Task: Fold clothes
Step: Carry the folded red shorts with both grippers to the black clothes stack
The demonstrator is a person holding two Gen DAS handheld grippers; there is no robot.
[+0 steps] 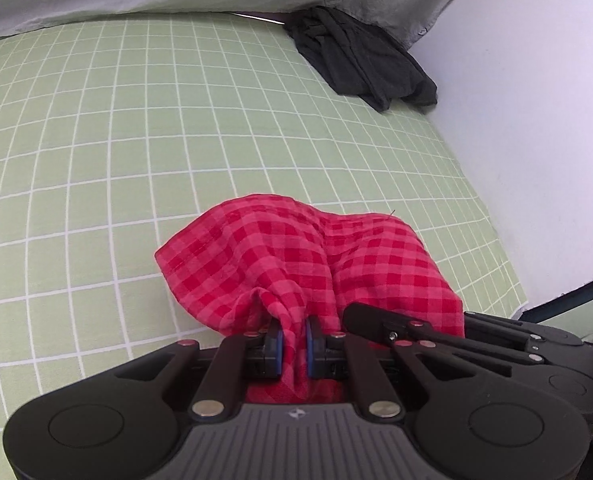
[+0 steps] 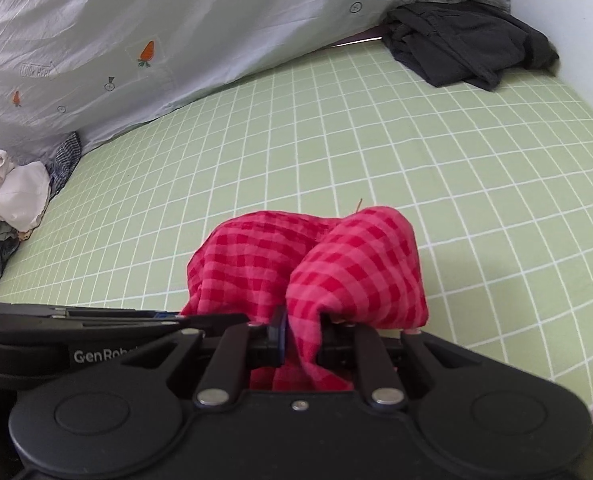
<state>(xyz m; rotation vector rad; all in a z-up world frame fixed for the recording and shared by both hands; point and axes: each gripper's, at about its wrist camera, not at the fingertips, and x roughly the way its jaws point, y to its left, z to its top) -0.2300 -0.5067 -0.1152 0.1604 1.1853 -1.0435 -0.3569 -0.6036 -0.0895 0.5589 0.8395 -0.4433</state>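
Observation:
A red and pink checked cloth point(image 1: 296, 264) is bunched up over the green grid bedsheet point(image 1: 136, 160). My left gripper point(image 1: 294, 340) is shut on a pinch of it, the fabric squeezed between the blue pads. My right gripper point(image 2: 300, 338) is shut on another bunch of the same cloth point(image 2: 336, 268). The two grippers sit side by side, close together; the right one shows at the lower right of the left wrist view point(image 1: 436, 332), the left one at the lower left of the right wrist view point(image 2: 96, 324). The cloth's lower part is hidden behind the grippers.
A crumpled dark grey garment point(image 1: 360, 60) lies at the far corner of the bed, also in the right wrist view point(image 2: 464, 44). A pale quilt with carrot prints point(image 2: 136, 40) runs along the back. A pile of white and striped clothes point(image 2: 16, 196) lies at the left. A white wall point(image 1: 536, 120) borders the right.

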